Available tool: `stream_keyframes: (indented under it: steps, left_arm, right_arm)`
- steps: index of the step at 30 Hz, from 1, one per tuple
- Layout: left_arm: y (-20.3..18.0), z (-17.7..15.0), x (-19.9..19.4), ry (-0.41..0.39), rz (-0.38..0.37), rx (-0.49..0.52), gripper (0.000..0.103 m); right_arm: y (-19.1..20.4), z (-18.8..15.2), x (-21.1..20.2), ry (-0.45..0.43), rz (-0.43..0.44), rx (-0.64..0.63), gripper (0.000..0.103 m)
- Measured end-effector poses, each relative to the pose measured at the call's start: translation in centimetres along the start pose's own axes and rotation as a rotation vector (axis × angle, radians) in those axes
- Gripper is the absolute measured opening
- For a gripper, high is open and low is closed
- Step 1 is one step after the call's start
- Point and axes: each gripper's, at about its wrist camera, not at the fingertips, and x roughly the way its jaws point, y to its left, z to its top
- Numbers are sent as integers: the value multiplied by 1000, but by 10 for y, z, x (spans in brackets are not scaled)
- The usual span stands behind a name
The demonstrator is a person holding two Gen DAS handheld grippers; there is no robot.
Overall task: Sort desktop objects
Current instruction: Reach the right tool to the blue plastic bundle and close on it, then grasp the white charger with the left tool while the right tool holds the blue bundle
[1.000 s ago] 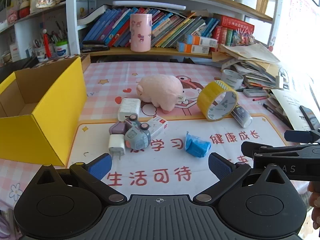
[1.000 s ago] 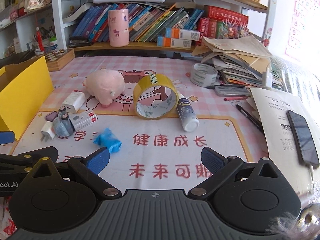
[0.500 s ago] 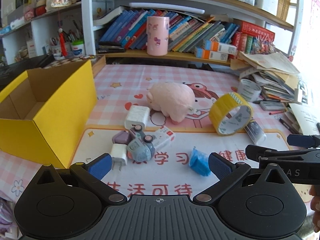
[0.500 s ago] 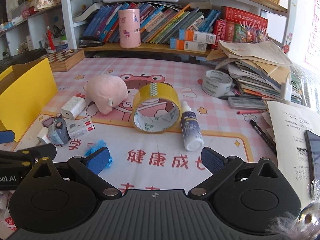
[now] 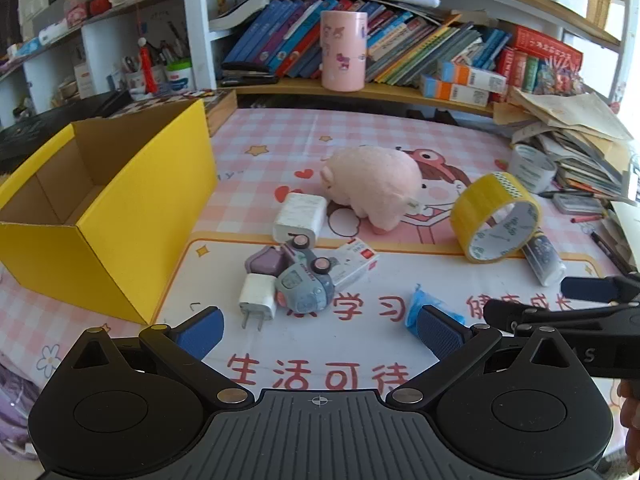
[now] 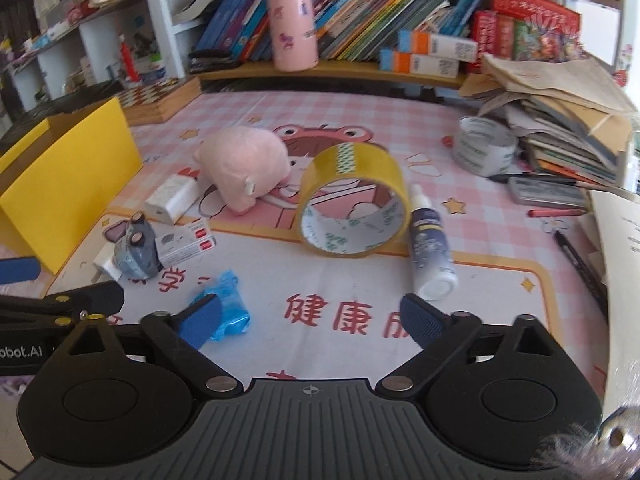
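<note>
A yellow cardboard box stands open at the left of the desk. Beside it on the mat lie a white plug, a grey-blue toy car, a white charger and a pink plush pig. My left gripper is open above the mat with nothing between its fingers. My right gripper has its jaws closing over bare mat. A crumpled blue wad lies against its left finger, unpressed. Farther off are a yellow tape roll and a spray bottle.
A grey tape roll, pens and a leaning pile of papers and books crowd the right side. Bookshelves with a pink cup close off the back. A chessboard box sits behind the yellow box.
Both grippers have moved forward over the mat, so the objects look nearer. The blue wad now lies right at the right gripper's left finger. Nothing has been taken hold of.
</note>
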Motion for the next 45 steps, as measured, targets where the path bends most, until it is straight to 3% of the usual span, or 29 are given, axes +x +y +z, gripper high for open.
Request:
stream_keyframes:
  steps: [6, 13, 16, 19, 21, 26, 28, 31, 33, 39, 45]
  left_arm:
    - [9, 3, 0, -2, 53, -40, 103]
    - [24, 2, -3, 11, 119, -87, 103]
    - [27, 2, -3, 15, 135, -100, 103]
    - [27, 3, 0, 20, 131, -108, 103]
    - [25, 4, 4, 24, 113, -110, 103]
    - [18, 9, 19, 23, 72, -126, 101]
    - [17, 11, 29, 29, 66, -141, 97]
    - [17, 14, 41, 42, 59, -180, 84]
    - [18, 15, 48, 51, 46, -208, 67]
    - [25, 15, 47, 40, 87, -211, 35]
    - [32, 7, 39, 47, 108, -125, 32]
  right_arm:
    - [7, 5, 19, 59, 66, -46, 63]
    - [34, 9, 36, 105, 167, -171, 52]
    - [45, 7, 47, 122, 176, -226, 51]
    - [47, 2, 56, 122, 163, -251, 42]
    - [48, 1, 55, 110, 156, -275, 28]
    - [32, 4, 46, 70, 160, -237, 27]
    - [24, 6, 39, 49, 161, -215, 27]
    - [14, 8, 31, 29, 153, -200, 27]
    - [10, 8, 27, 22, 146, -202, 27]
    - [3, 7, 24, 24, 134, -201, 27]
    - [-4, 6, 25, 31, 126, -182, 27]
